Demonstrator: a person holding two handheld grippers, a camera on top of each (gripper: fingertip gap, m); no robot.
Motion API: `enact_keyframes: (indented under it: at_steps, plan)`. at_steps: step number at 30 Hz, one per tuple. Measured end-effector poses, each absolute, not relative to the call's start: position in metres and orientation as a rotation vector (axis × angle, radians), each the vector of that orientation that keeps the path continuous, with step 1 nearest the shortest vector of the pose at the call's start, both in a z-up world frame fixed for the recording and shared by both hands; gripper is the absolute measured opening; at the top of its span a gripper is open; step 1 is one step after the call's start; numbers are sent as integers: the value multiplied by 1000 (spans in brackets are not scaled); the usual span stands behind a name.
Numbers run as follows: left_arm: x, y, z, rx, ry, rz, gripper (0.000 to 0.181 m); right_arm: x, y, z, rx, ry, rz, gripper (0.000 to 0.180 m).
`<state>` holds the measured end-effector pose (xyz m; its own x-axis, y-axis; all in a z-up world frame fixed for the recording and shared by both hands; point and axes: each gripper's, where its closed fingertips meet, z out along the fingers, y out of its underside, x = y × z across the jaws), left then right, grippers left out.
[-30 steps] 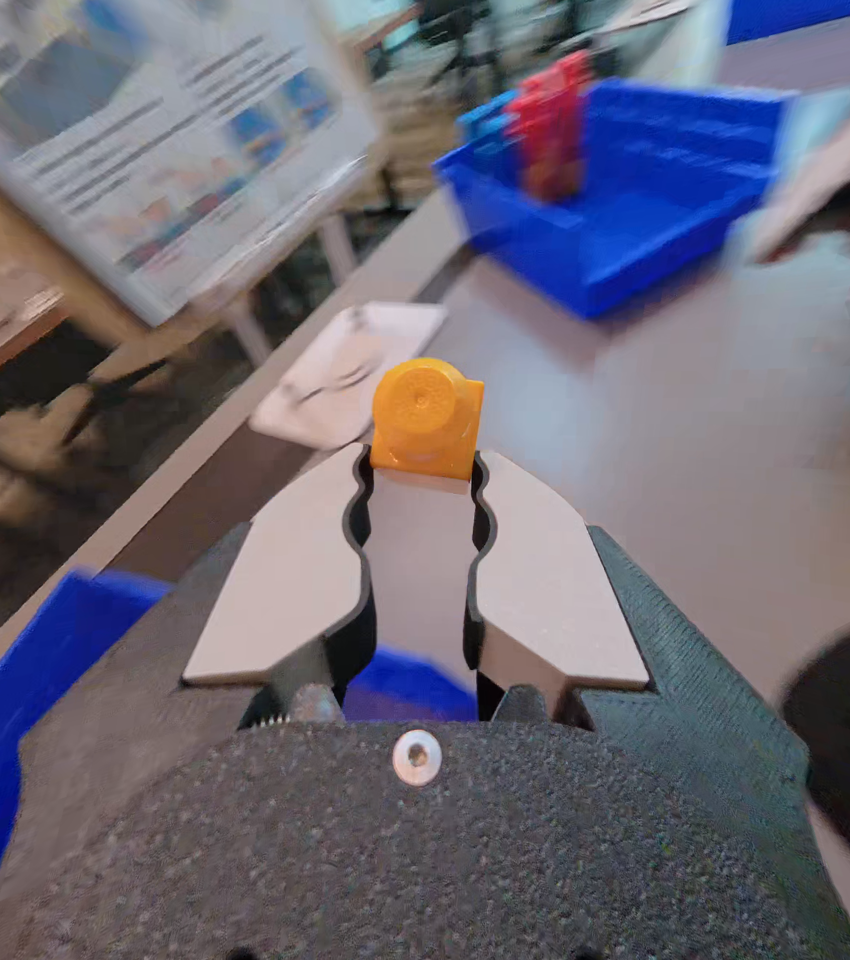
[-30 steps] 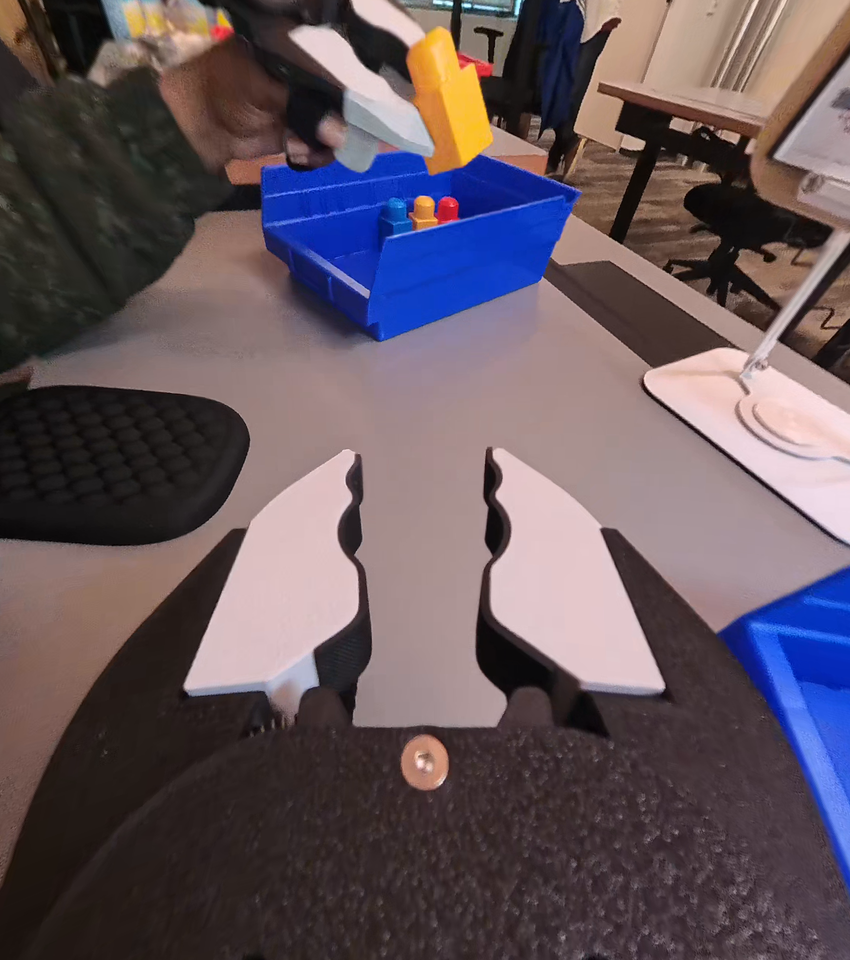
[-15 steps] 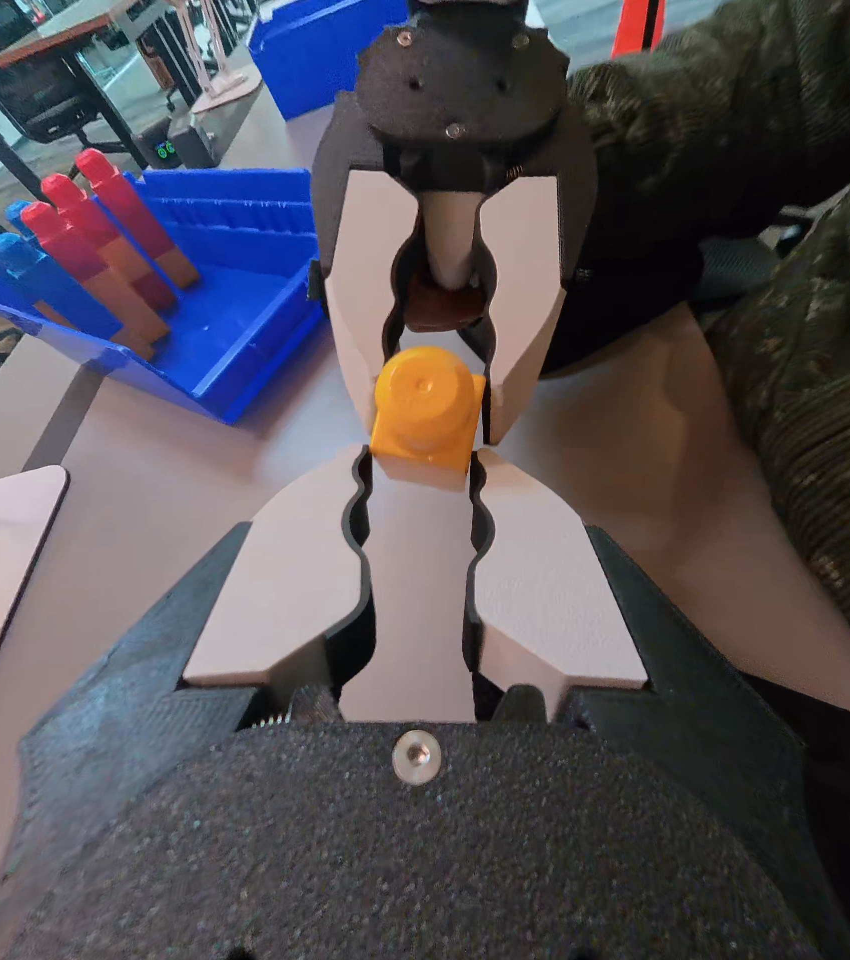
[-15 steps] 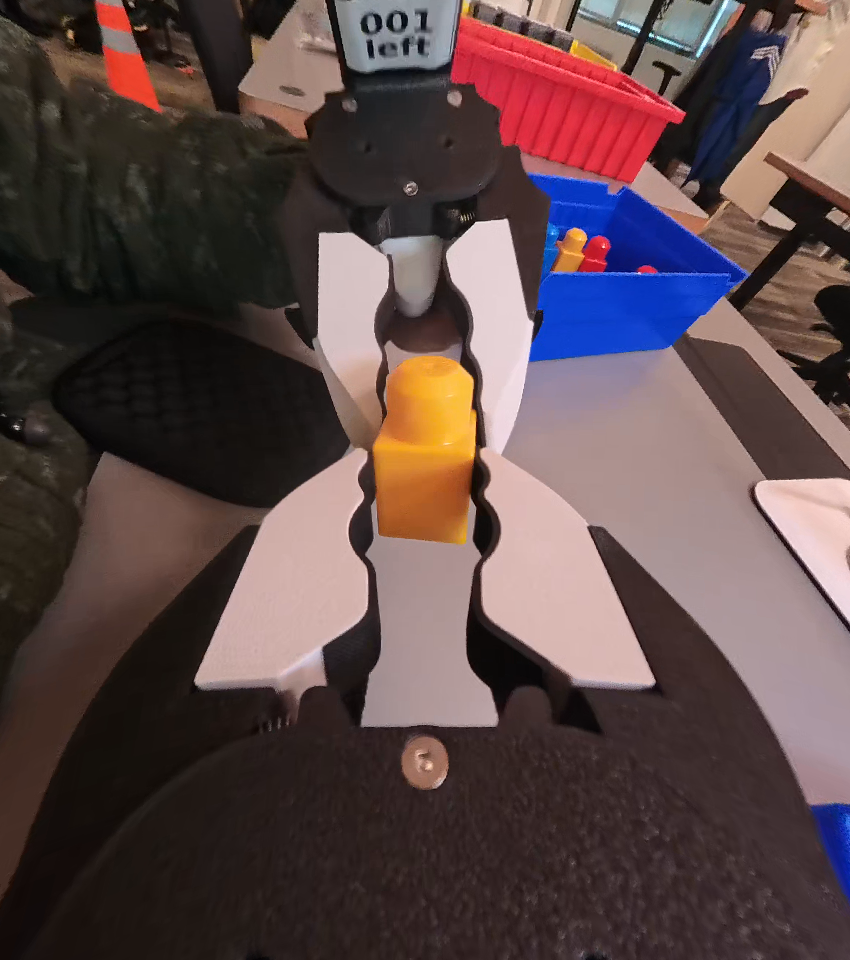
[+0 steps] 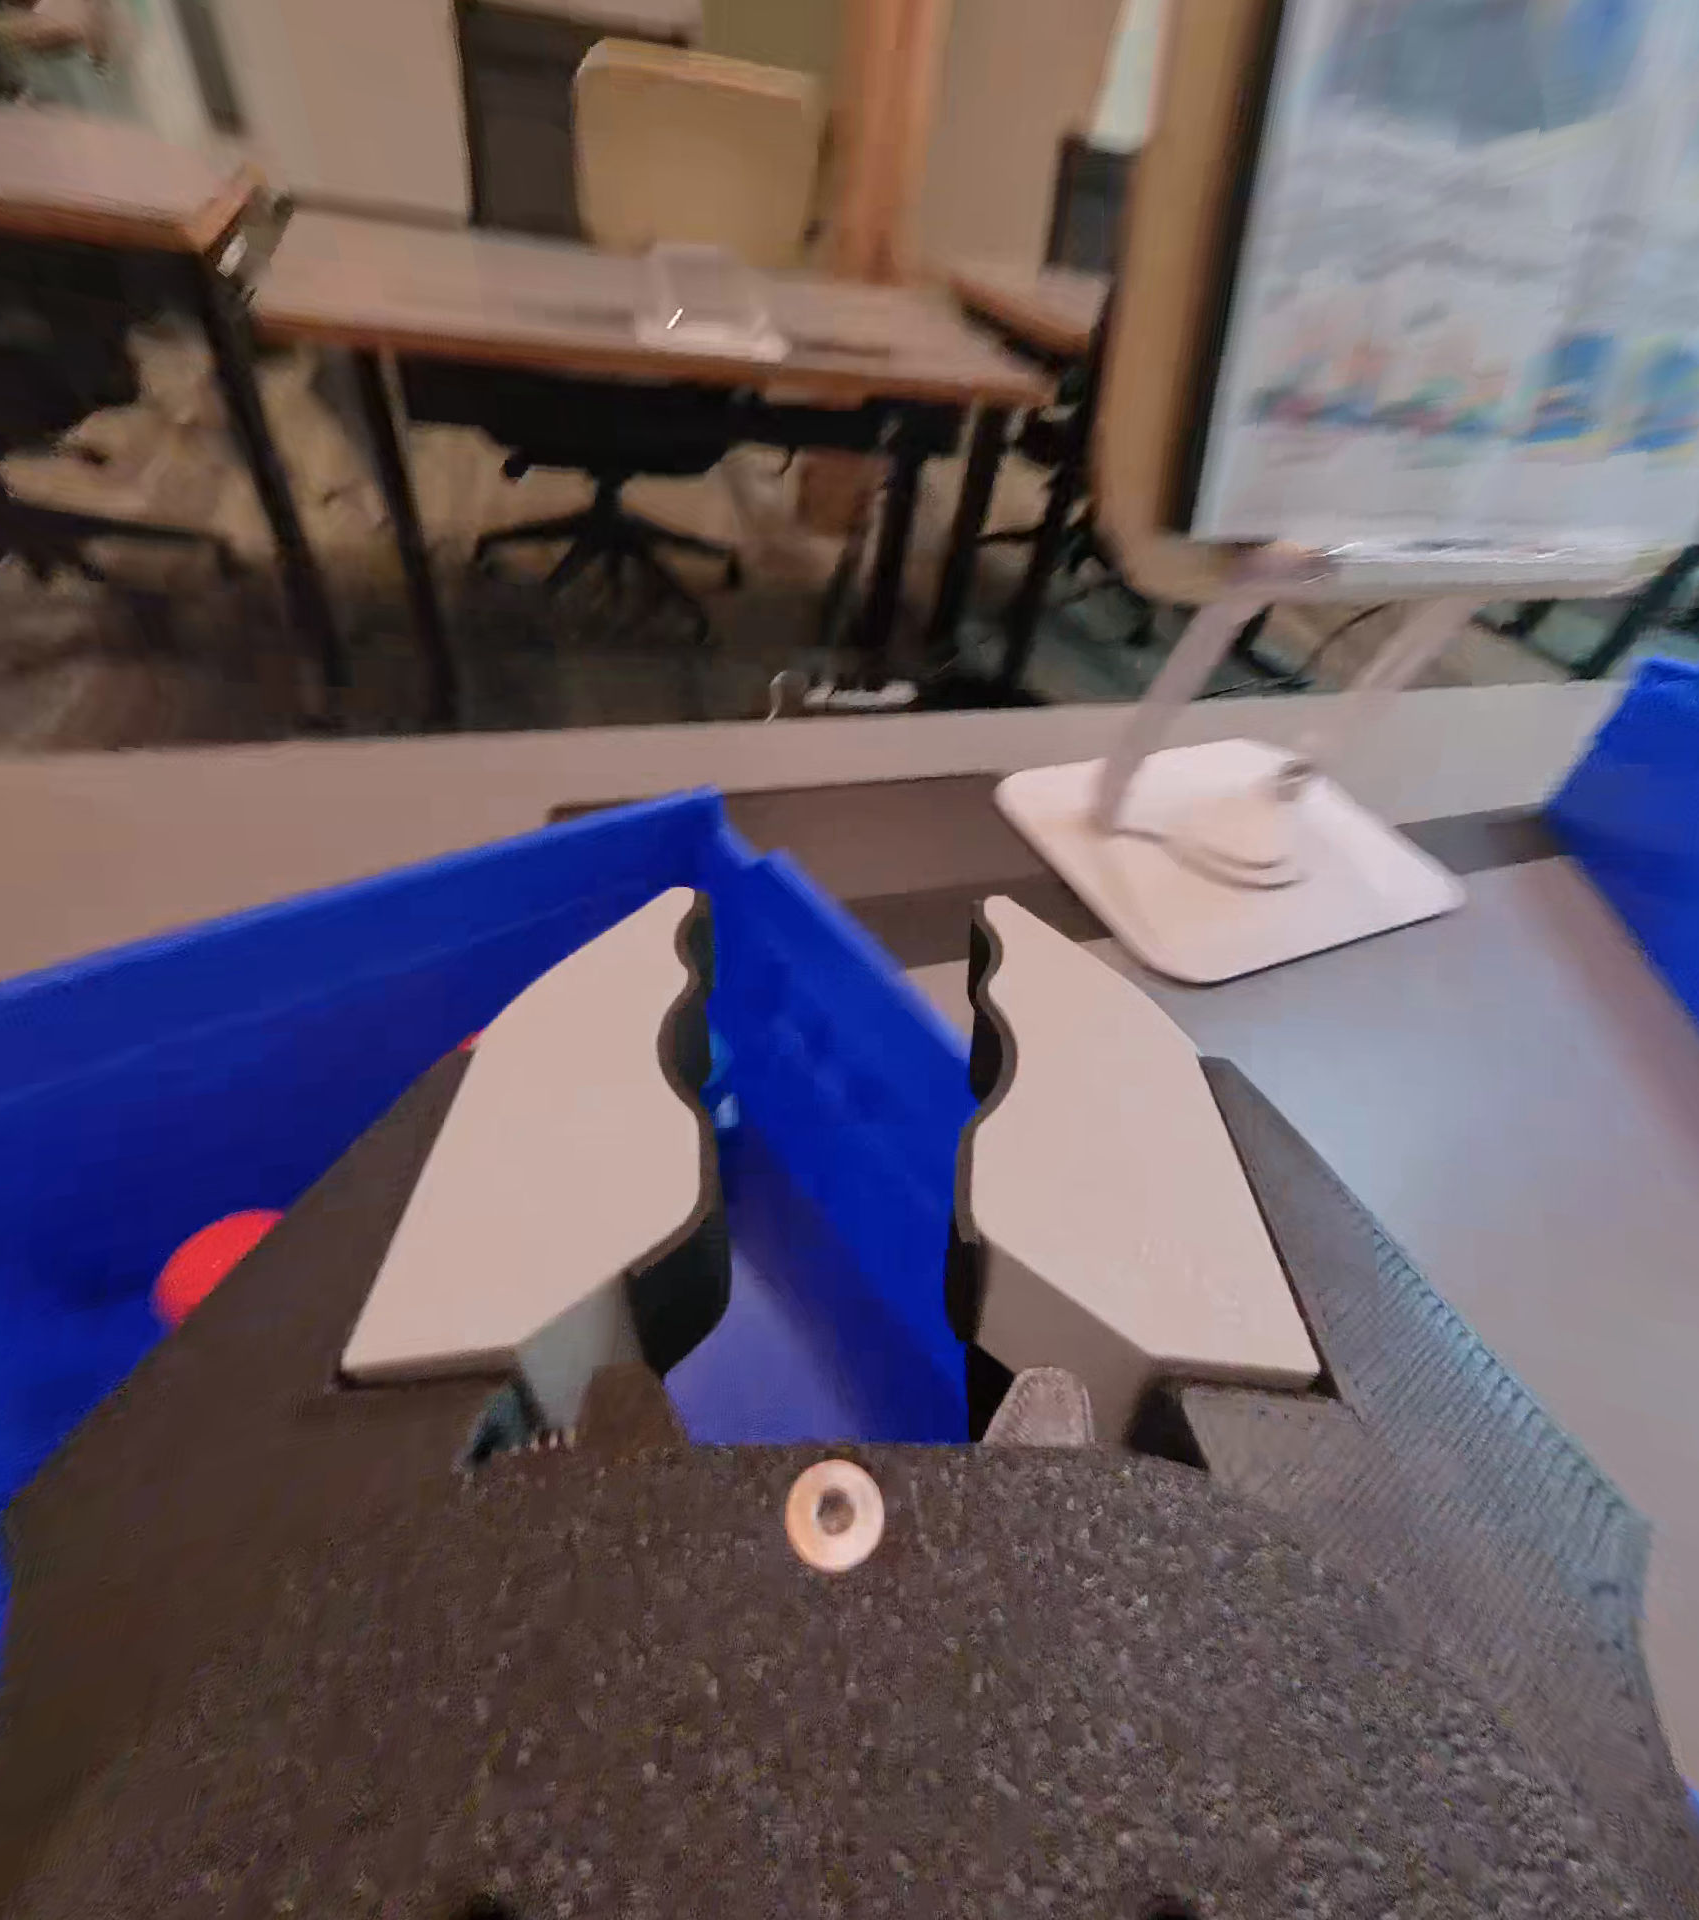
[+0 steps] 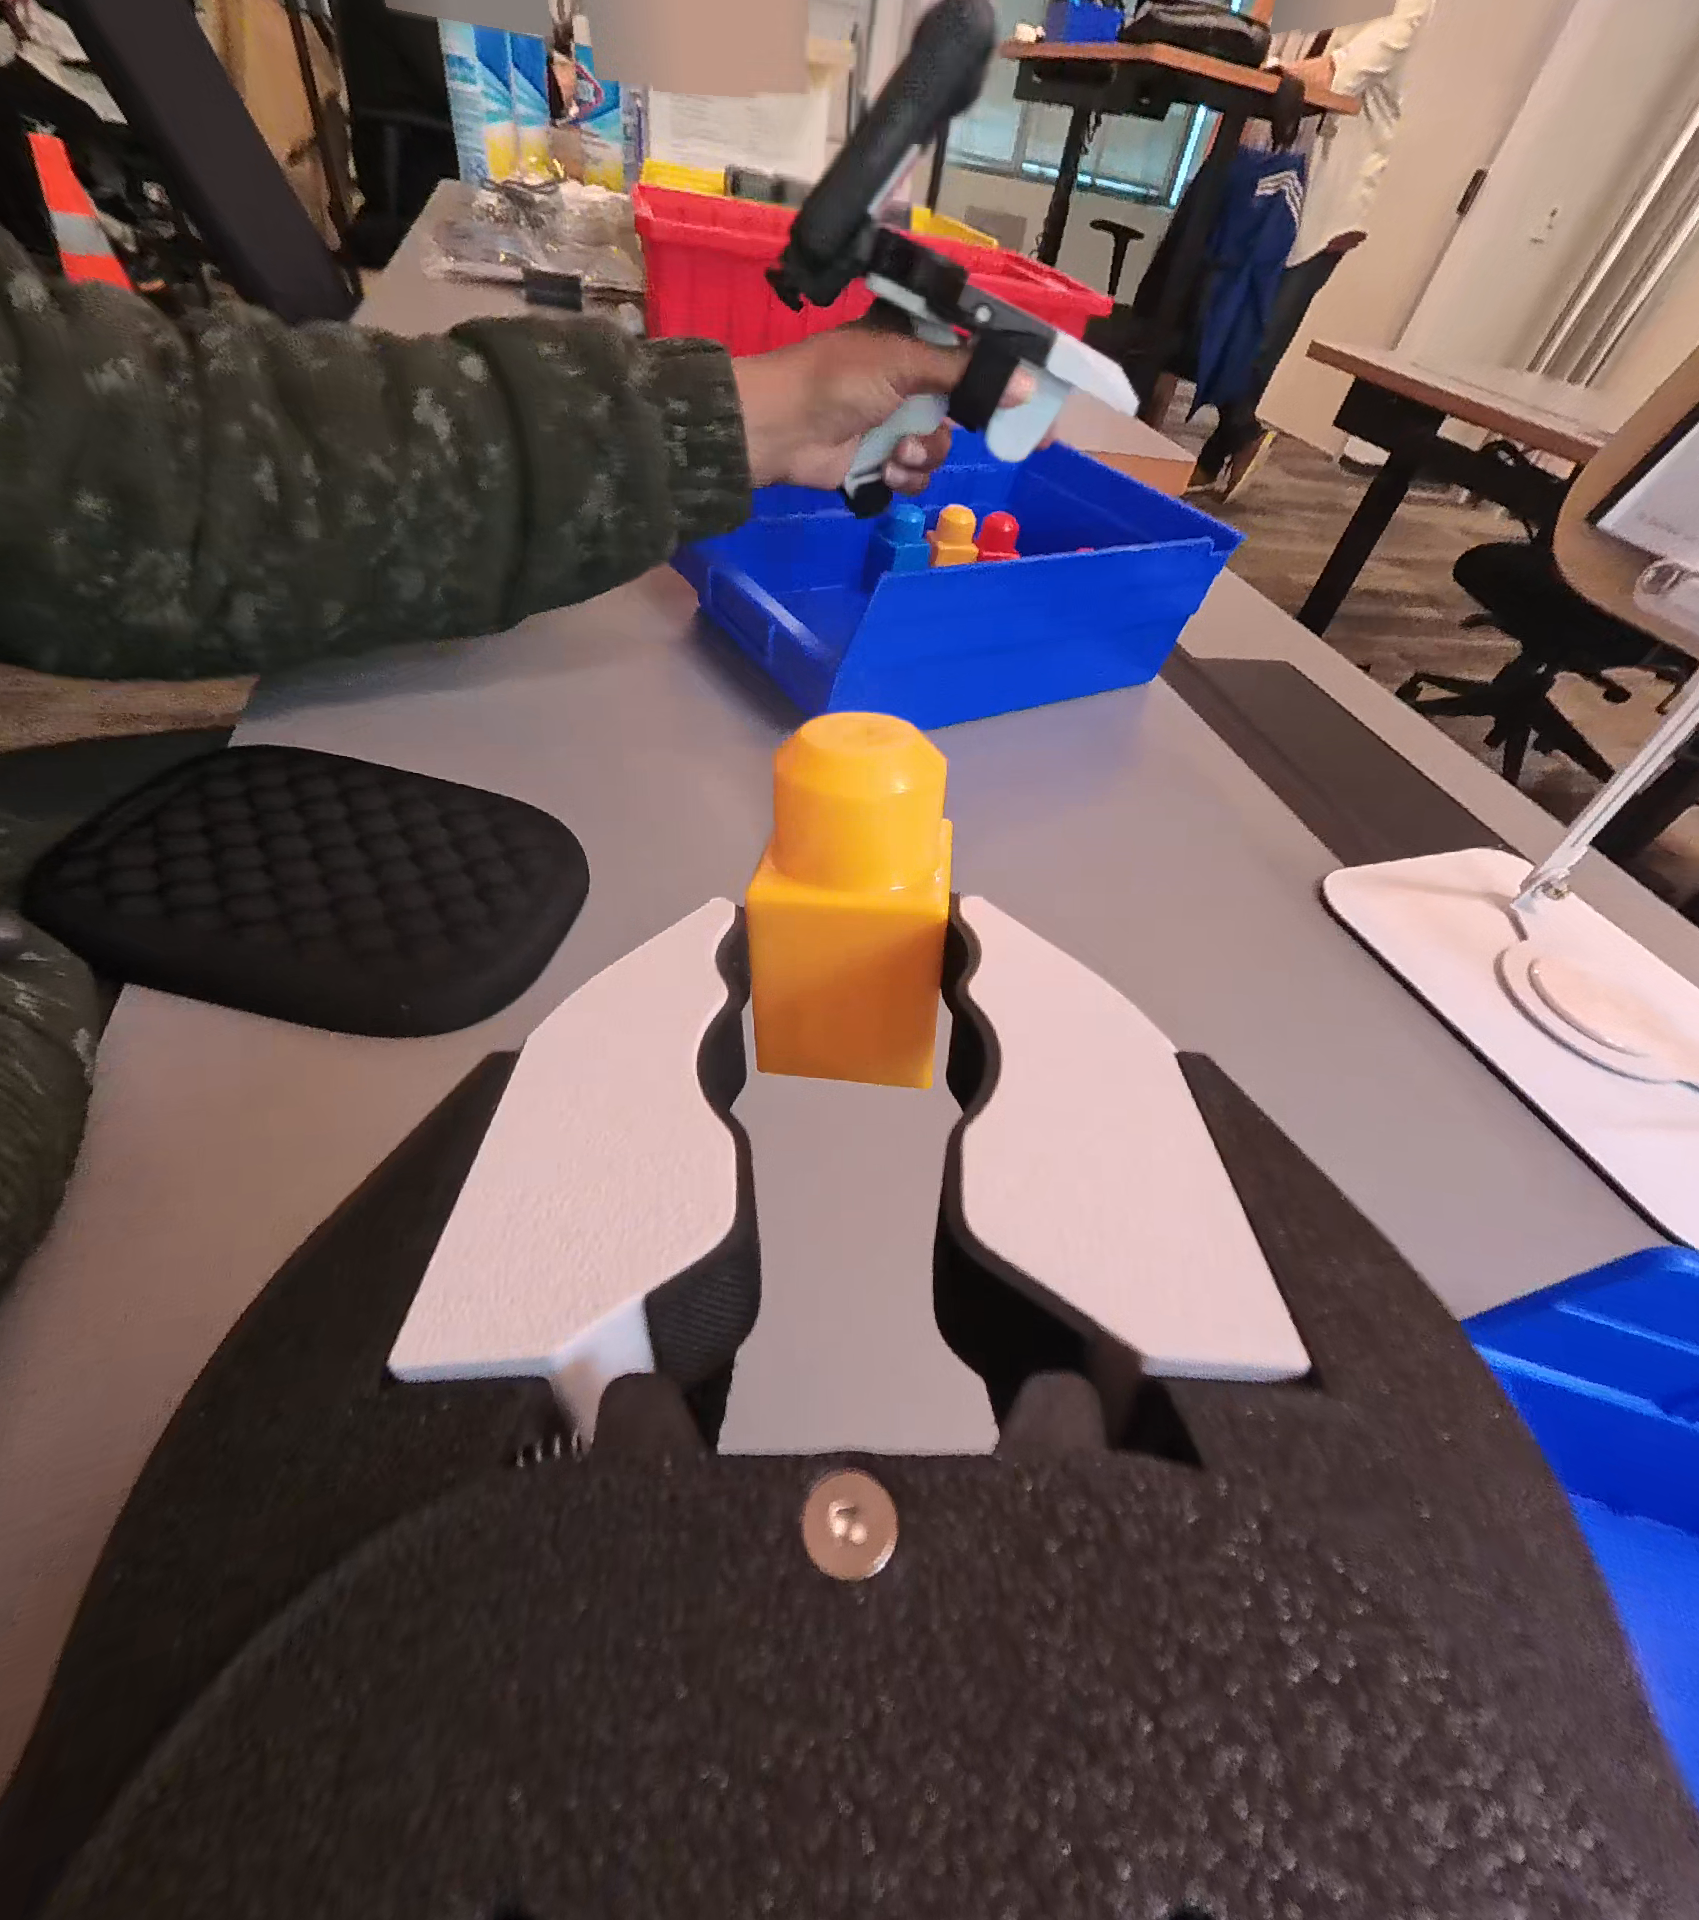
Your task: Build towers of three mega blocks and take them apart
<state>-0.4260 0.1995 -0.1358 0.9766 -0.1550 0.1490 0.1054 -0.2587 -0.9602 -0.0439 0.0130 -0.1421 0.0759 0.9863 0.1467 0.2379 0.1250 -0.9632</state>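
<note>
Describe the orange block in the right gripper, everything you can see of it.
The orange block is a single glossy plastic piece: a square body topped by one round stud with a flat top. It stands upright, stud up, pinched at its two sides between the tips of the right gripper, which is shut on it. Its underside hangs clear above the grey table. Nothing else touches it; no other block is attached.

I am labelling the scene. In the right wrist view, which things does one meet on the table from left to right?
Black mesh pad → orange block held in the right gripper → white stand base.
</note>
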Motion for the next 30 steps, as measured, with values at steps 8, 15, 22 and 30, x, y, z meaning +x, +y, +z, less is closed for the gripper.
enact_keyframes:
  at_steps: [8,15,22,30]
  plan:
    - [-451,224,-247,-2224,74,-7,57,-45,8,-156,-1329,-1418,957,36]
    - [-458,230,-263,-2344,159,244,35,-47,5,-161,-1328,-1443,957,36]
    - [-408,206,-139,-1864,217,48,35,-46,14,-168,-1399,-1425,920,36]
    - [-204,58,-65,-1438,954,-616,34,-55,7,-190,-1484,-1508,921,36]
